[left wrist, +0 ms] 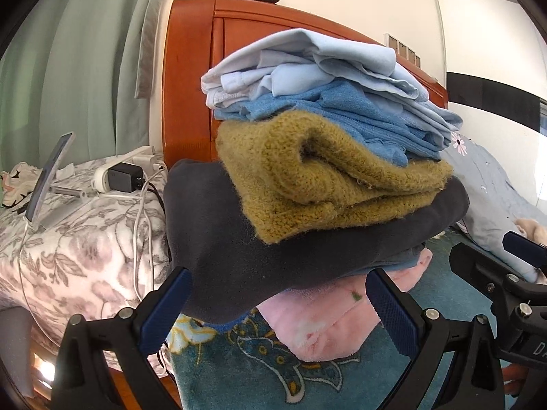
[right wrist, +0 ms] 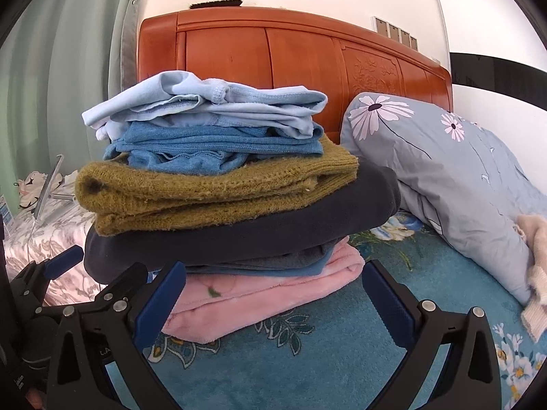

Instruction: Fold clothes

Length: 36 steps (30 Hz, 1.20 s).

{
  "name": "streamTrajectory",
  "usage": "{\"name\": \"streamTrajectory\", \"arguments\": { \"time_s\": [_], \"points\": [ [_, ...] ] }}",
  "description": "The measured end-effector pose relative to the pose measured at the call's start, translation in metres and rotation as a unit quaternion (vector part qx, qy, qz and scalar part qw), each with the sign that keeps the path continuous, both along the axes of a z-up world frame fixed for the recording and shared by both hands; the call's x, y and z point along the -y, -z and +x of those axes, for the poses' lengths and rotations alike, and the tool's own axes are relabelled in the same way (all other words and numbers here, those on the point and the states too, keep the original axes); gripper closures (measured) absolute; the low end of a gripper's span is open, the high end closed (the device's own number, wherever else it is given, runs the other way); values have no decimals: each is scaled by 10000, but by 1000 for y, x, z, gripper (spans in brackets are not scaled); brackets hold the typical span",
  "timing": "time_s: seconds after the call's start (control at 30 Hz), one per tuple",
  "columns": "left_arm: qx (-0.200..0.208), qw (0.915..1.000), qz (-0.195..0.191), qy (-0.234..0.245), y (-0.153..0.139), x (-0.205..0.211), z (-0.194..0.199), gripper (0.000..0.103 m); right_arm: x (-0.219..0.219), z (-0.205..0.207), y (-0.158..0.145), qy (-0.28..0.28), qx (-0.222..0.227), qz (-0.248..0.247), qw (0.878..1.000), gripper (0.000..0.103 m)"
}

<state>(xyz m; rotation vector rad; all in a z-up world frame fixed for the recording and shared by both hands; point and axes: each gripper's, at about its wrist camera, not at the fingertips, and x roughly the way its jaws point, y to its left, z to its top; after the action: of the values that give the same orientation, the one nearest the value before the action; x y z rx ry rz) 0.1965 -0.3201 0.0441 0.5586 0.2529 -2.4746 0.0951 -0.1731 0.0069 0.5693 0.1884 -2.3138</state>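
On your left, a nightstand (left wrist: 68,239) under a floral cloth carries a phone on a stand (left wrist: 48,184), chargers and trailing white cables (left wrist: 143,225), close against the stack of folded clothes (right wrist: 218,184). That stack sits on the teal bedspread (right wrist: 324,341), before the wooden headboard (right wrist: 290,61). Your left gripper (left wrist: 280,294) stands released, fingers flanking the stack's lower layers. Your right gripper (right wrist: 273,290) is spread wide, empty, with open bedspread ahead. Farther right lies a flowered pillow (right wrist: 444,157).
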Motion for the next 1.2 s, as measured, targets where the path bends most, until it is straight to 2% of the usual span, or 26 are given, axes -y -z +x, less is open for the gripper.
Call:
{"name": "streamTrajectory", "arguments": {
  "time_s": [0.4,1.2],
  "points": [
    [67,9998,-140,-102,2,-2,-2,0,0,-1,1,84,31,119,9999,0],
    [129,9999,-40,-76,4,1,-5,0,0,-3,3,144,-37,285,9995,0]
  ]
}}
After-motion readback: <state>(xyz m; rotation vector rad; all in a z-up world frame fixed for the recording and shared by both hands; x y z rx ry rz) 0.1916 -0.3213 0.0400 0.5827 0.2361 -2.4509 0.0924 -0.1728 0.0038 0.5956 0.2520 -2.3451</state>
